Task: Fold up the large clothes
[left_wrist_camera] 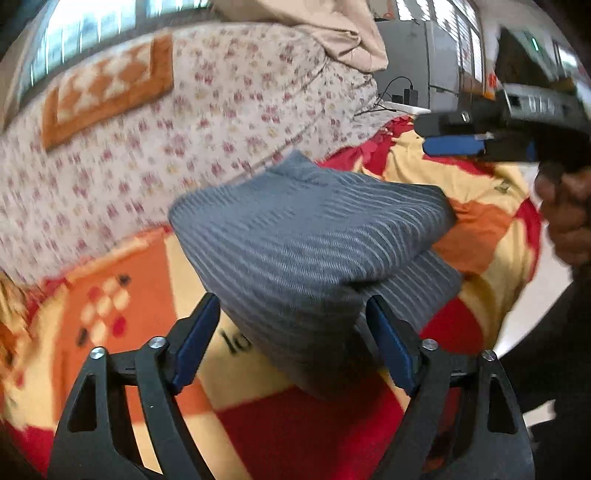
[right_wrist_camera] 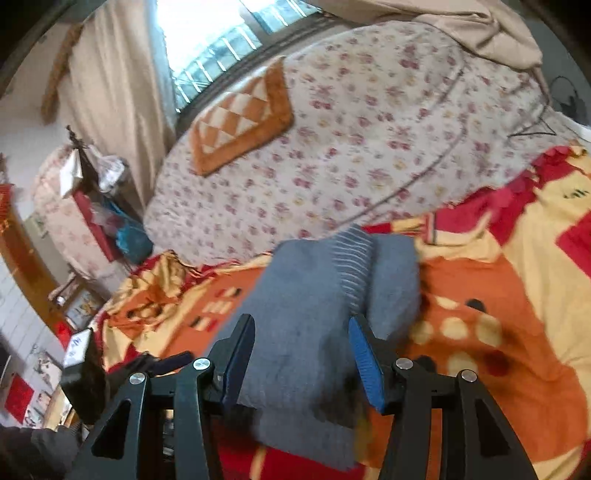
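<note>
The folded grey striped garment [left_wrist_camera: 314, 251] lies on my blanket [left_wrist_camera: 472, 184], the bright one in red, orange and yellow blocks. It is a thick bundle, several layers deep, with one lower layer jutting out past the top fold on the side toward my right hand. Behind the garment, farther up the bed, a flowered quilt [left_wrist_camera: 166, 147] rises in a big mound, and an orange checked cushion [left_wrist_camera: 107, 92] rests on top of that mound. Beyond the quilt a beige cloth [left_wrist_camera: 332, 29] is heaped against the window.

My left gripper [left_wrist_camera: 291, 343] hangs over the near edge of the garment with its jaws well apart. The grey cloth shows in the gap between them, but neither blue pad presses on it, so I have hold of nothing there.

My right gripper [right_wrist_camera: 301, 354] comes at the garment [right_wrist_camera: 314, 302] from its other side, jaws about half apart. Cloth fills the space between the pads, and the picture is too smeared for me to tell whether they pinch it or merely straddle it. From the left camera I see that same gripper [left_wrist_camera: 454, 144] past the far corner of the garment, with the hand [left_wrist_camera: 565, 218] gripping its handle.
</note>
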Demonstrator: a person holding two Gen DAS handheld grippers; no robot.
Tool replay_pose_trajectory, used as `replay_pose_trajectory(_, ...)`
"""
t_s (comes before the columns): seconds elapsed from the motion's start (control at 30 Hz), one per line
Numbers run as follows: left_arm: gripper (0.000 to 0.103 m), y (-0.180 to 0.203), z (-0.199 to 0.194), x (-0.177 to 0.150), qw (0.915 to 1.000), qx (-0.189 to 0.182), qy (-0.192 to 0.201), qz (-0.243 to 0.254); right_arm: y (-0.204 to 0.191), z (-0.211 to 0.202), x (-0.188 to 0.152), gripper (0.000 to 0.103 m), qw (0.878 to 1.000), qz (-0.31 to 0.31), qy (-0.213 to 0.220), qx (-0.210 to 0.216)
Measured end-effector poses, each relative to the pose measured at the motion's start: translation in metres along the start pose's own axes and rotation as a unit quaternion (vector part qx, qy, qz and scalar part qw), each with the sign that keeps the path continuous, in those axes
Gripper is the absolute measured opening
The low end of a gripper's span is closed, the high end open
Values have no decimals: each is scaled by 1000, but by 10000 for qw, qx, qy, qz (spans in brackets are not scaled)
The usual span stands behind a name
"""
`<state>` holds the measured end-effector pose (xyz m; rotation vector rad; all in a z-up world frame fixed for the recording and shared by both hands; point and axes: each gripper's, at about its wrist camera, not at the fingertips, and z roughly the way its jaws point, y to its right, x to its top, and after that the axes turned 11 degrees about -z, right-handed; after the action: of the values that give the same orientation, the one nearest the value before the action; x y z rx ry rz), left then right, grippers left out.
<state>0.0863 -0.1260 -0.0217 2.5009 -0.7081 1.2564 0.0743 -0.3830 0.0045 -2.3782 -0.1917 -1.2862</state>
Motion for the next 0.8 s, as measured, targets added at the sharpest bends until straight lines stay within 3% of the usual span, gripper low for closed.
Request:
replay_pose_trajectory(0.07, 37, 1, 4, -4, 9983, 509, 60, 278, -5, 6, 3, 46, 9999, -23, -36, 97)
replay_pose_trajectory(0.13, 24, -8, 4, -8, 9966, 798, -28, 183, -10, 14, 6, 46, 9998, -29, -70, 185)
replay_pose_trajectory(0.27, 23, -51, 14, -20, 9926, 728, -744, -629, -21, 30, 10, 46, 9994, -104, -205, 250)
replay_pose_trajectory(0.37, 23, -61, 14, -20, 9919, 520, -780, -860, -28, 43, 11, 46, 9992, -146, -297, 244)
replay_pose_trajectory(0.47, 22, -50, 10, -20, 9949, 421, -656, -647, -38, 52, 13, 46, 9986, -299, -305, 301)
replay_pose_trajectory(0.57, 22, -31, 8, -24, 9961, 653, -582, -65, -46, 55, 12, 46, 9978, -441, -304, 398)
replay_pose_trajectory(0.63, 22, -14, 13, -29, 9916, 985, -610, 577, -50, 57, 10, 46, 9970, -477, -349, 508)
replay_pose_trajectory(0.7, 22, -6, 15, -35, 9873, 1167, -627, 871, -54, 62, 5, 46, 9941, -394, -467, 901)
replay_pose_trajectory(0.77, 22, -13, 15, -34, 9891, 1102, -663, 717, -57, 72, 0, 46, 9909, -398, -688, 1090)
replay_pose_trajectory(0.8, 22, -18, 13, -32, 9906, 1032, -683, 584, -56, 86, -7, 46, 9882, -414, -1077, 1006)
